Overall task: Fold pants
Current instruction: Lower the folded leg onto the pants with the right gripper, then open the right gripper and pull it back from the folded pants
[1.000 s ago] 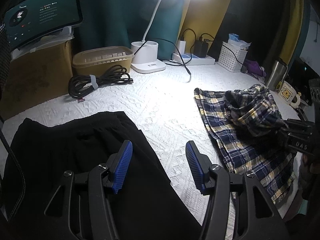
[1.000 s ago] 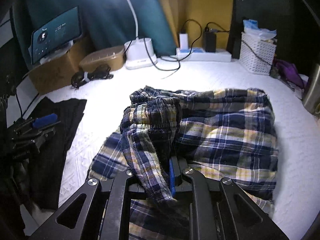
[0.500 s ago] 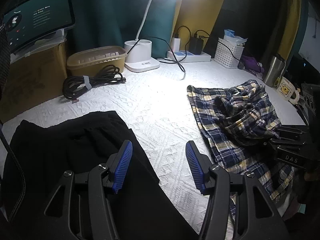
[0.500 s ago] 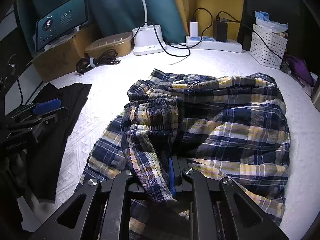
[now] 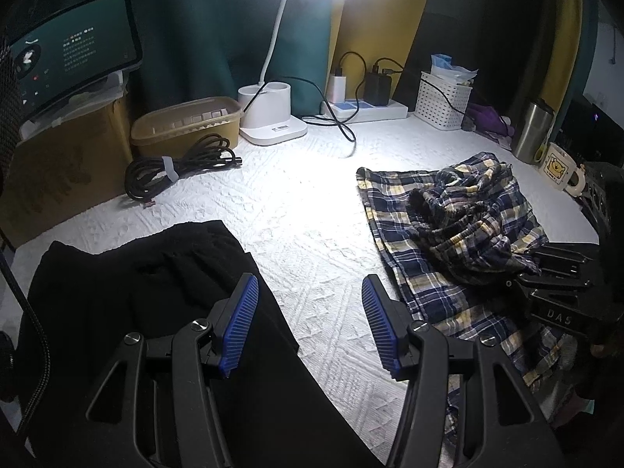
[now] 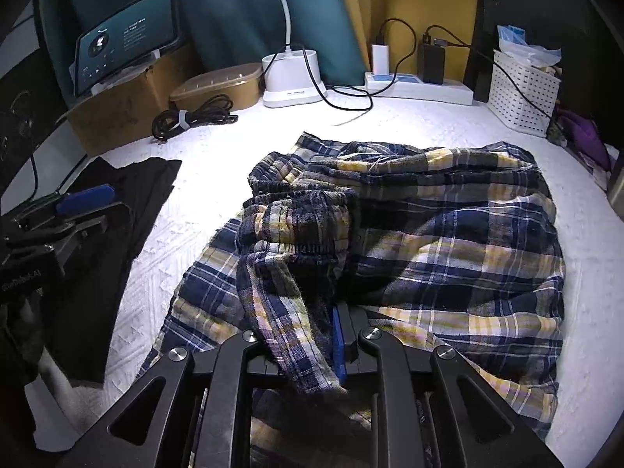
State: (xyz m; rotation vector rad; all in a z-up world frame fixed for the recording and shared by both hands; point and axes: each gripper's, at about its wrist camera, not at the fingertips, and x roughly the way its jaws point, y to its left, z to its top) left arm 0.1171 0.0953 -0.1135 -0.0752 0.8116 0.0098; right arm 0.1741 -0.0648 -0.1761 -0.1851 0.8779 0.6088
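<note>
Blue, yellow and white plaid pants (image 6: 448, 241) lie rumpled on the white textured cover; they also show at the right of the left wrist view (image 5: 464, 226). My right gripper (image 6: 331, 347) is shut on a bunched part of the plaid pants near the elastic waistband (image 6: 296, 214), held low over the cloth. It shows from the side in the left wrist view (image 5: 553, 273). My left gripper (image 5: 308, 327) is open and empty, above the edge of a black garment (image 5: 148, 312). It shows at the left of the right wrist view (image 6: 84, 199).
A white lamp base (image 5: 271, 117) with cables, a power strip (image 5: 366, 107), a white basket (image 5: 442, 103), a steel tumbler (image 5: 532, 132) and a mug (image 5: 557, 165) line the back and right. A coiled black cable (image 5: 175, 163), a tan box (image 5: 187, 126) and a tablet (image 5: 66, 54) stand at the left.
My right gripper has drawn back and lowered with the plaid cloth, which now lies flatter. My left gripper has stayed open over the black garment.
</note>
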